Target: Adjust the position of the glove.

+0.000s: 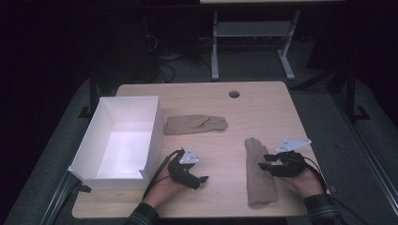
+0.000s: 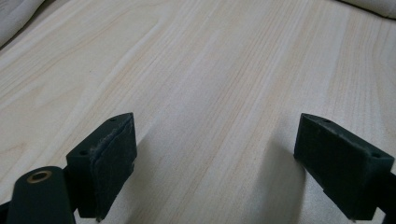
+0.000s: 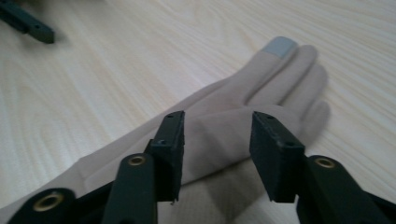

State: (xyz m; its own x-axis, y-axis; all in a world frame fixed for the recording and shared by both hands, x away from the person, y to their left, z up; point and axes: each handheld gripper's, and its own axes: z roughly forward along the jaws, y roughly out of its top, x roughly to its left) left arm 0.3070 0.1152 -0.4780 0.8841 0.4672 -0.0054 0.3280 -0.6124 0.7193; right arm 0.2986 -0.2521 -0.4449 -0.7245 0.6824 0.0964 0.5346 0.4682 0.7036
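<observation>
Two beige gloves lie flat on the wooden table (image 1: pixel 263 108). One glove (image 1: pixel 259 176) runs lengthwise at the front right, and its grey-tipped fingers (image 3: pixel 280 79) point away in the right gripper view. My right gripper (image 1: pixel 264 161) hovers over that glove's palm, jaws apart and pads pressing nothing (image 3: pixel 217 140). The other glove (image 1: pixel 195 124) lies crosswise near the middle, beside the box. My left gripper (image 1: pixel 202 180) rests at the front centre, open over bare wood (image 2: pixel 215 154).
A white open-topped box (image 1: pixel 89 154) stands at the table's left edge, with nothing visible inside. A round cable hole (image 1: pixel 234 94) sits near the far edge. A metal desk frame (image 1: pixel 215 47) stands on the floor beyond the table.
</observation>
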